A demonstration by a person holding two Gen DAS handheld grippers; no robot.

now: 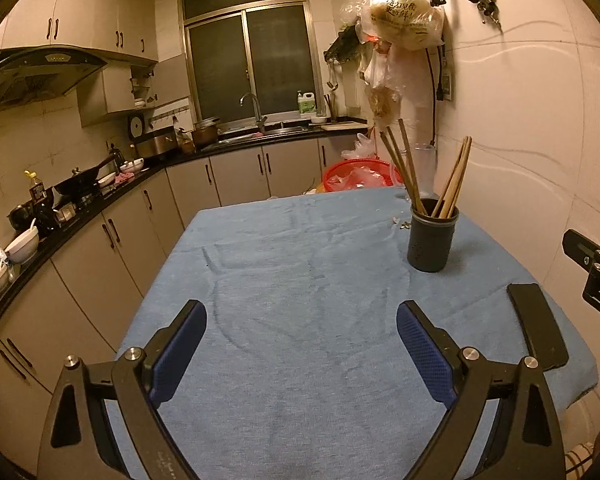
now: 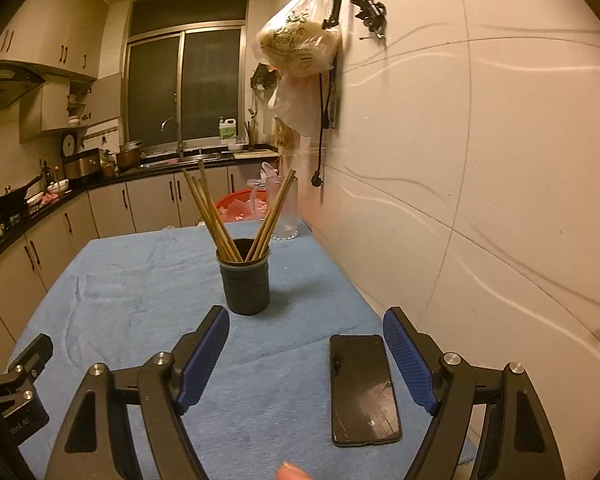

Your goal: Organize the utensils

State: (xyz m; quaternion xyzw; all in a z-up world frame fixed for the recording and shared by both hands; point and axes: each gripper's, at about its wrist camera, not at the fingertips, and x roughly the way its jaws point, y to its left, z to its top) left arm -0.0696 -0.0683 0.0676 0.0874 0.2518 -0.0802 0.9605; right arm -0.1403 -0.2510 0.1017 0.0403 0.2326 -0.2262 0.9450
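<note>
- On the counter (image 1: 284,264), there's a blue cloth spread over pretty much the whole top, creased but mostly bare.
- Left hand-held gripper (image 1: 300,354) hangs over the near middle of the cloth, jaws spread about as wide as they go, nothing between the blue pads.
- Right hand-held gripper (image 2: 306,360) sits over the near right part of the counter, jaws wide apart too and holding nothing; the phone just shows between them, lying flat on the cloth.
- Black phone (image 2: 364,390) lies screen up near the counter's right edge, close to the near corner.
- Dark utensil cup (image 2: 246,282) stands upright toward the right edge, further back than the phone and well clear of both grippers.
- Wooden chopsticks (image 2: 210,216) are all standing in that cup, fanned into two bunches leaning left and right.
- A clear jug (image 2: 284,208) stands at the far right corner, behind the cup.
</note>
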